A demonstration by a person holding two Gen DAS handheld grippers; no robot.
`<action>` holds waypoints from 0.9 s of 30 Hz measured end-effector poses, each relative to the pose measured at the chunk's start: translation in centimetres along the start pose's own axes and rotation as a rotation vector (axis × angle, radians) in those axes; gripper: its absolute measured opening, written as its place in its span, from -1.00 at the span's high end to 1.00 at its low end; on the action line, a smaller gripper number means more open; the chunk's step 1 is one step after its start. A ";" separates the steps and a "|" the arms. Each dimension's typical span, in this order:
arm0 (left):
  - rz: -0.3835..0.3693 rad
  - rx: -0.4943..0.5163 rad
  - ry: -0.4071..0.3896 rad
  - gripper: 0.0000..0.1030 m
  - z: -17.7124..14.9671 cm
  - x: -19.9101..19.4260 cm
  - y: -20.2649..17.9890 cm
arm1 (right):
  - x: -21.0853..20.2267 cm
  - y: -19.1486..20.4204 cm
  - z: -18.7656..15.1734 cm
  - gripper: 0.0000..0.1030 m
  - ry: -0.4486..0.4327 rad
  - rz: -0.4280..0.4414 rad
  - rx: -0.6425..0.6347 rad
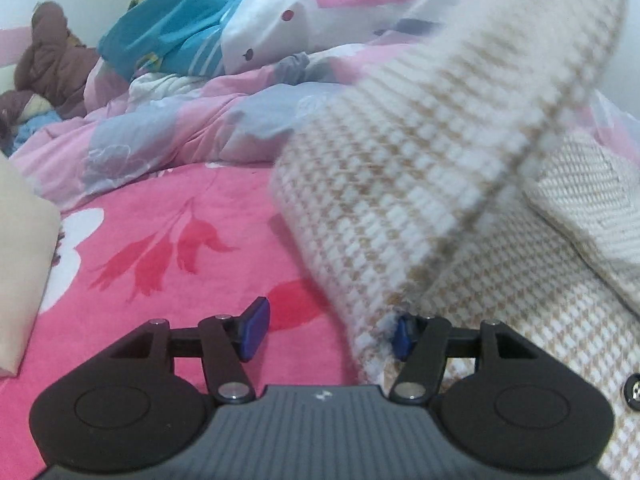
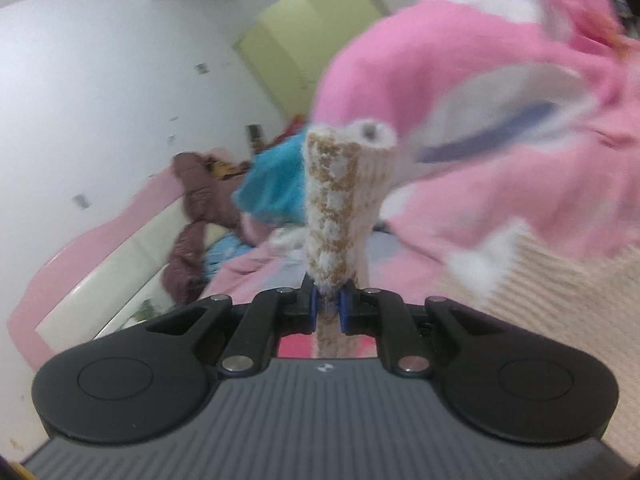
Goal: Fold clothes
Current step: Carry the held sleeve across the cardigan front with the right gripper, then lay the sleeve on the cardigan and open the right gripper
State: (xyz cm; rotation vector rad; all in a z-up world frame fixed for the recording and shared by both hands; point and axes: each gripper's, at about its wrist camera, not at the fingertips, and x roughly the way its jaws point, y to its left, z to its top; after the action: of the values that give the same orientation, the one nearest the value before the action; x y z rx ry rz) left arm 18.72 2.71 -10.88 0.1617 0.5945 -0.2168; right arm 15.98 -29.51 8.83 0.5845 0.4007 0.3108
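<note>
Left tool (image 1: 328,332): spread wide, blue pads well apart, gripping nothing. Left pad (image 1: 254,328) hanging free above the pink flowered bedsheet (image 1: 168,248). Right pad (image 1: 402,336) tucked against the hem of the cream-and-tan checked garment (image 1: 400,200), touching the fabric's edge but not pinching it. Garment spread ahead and to the right of this tool, one flap raised and blurred, the rest lying on the bed; a dark button (image 1: 634,394) at the far right edge. Further ahead, a rumpled pink and lilac quilt (image 1: 192,128); beyond it, a blue cloth (image 1: 168,36) and a brown heap (image 1: 52,60) off to the left.

Right tool (image 2: 327,304): nearly closed, blue pads clamped on a narrow bunched strip of the same checked garment (image 2: 340,200). Strip standing straight up ahead of the pads, with more of it passing down between them toward the body of the tool. Pale knit of the garment also low on the right. Pink quilt (image 2: 480,140) blurred behind and to the right; blue cloth (image 2: 276,188) and brown heap (image 2: 200,192) to the left, against a white wall (image 2: 100,80).
</note>
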 end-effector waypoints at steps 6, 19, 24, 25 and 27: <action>-0.009 0.194 -0.022 -0.16 -0.6 -1.6 -2.8 | -3.0 -11.2 -5.6 0.83 -0.004 -0.128 0.207; 0.006 0.326 -0.002 -0.15 -1.3 -1.8 -5.1 | -5.6 -21.8 -12.7 0.82 -0.023 -0.135 0.360; 0.005 0.335 0.004 -0.15 -1.5 -2.1 -4.9 | -6.3 -25.1 -15.6 0.68 0.004 -0.127 0.534; 0.003 0.335 0.005 -0.16 -1.5 -2.2 -4.9 | -6.9 -25.2 -15.8 0.62 -0.024 -0.120 0.562; 0.002 0.338 0.004 -0.17 -1.5 -2.2 -4.9 | -8.0 -25.3 -16.5 0.54 -0.085 -0.106 0.611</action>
State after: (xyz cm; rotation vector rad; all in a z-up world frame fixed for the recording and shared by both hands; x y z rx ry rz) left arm 14.94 -1.31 -11.31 0.4890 0.5585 -0.3142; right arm 5.82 -44.94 -16.36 1.1655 0.4435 0.0536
